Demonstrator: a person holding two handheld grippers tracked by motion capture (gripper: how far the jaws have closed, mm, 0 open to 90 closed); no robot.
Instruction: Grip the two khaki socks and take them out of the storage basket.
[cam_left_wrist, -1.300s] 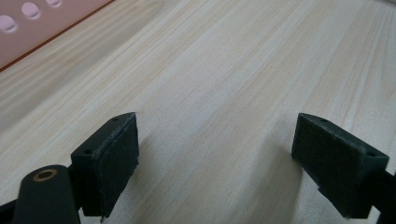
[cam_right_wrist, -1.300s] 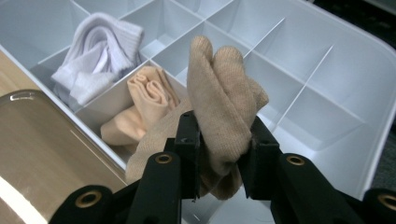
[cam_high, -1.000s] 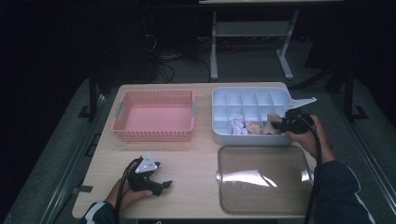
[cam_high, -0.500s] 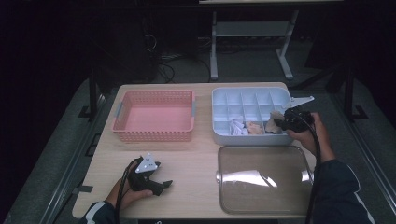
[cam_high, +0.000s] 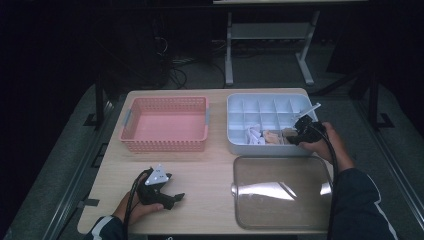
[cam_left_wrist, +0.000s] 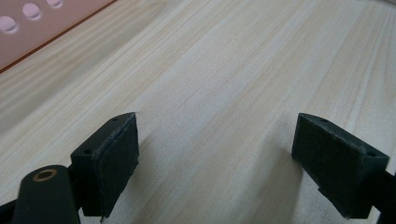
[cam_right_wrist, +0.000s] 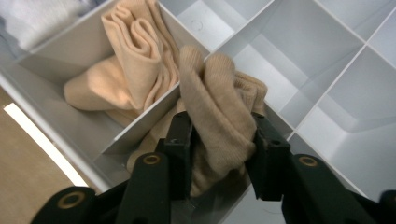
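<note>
In the right gripper view a tan rolled sock (cam_right_wrist: 219, 93) sits between the pads of my right gripper (cam_right_wrist: 219, 126), which still press its sides; the jaws have just been opening. The sock hangs over a front compartment of the white divided organiser (cam_right_wrist: 327, 60), beside a divider wall. A peach sock (cam_right_wrist: 130, 60) fills the neighbouring compartment. From above, my right gripper (cam_high: 295, 137) reaches into the organiser (cam_high: 235, 105) at its front right. My left gripper (cam_high: 175, 197) rests on the table near the front edge, open with bare wood between its pads (cam_left_wrist: 116, 154).
A pink basket (cam_high: 165, 145) stands at the back left of the table. A clear lid (cam_high: 280, 192) lies flat in front of the organiser. White rolled socks (cam_high: 254, 135) sit in front compartments left of the peach one.
My right gripper has shifted slightly left and down into the organiser's front row with the sock. The left hand has stayed put.
</note>
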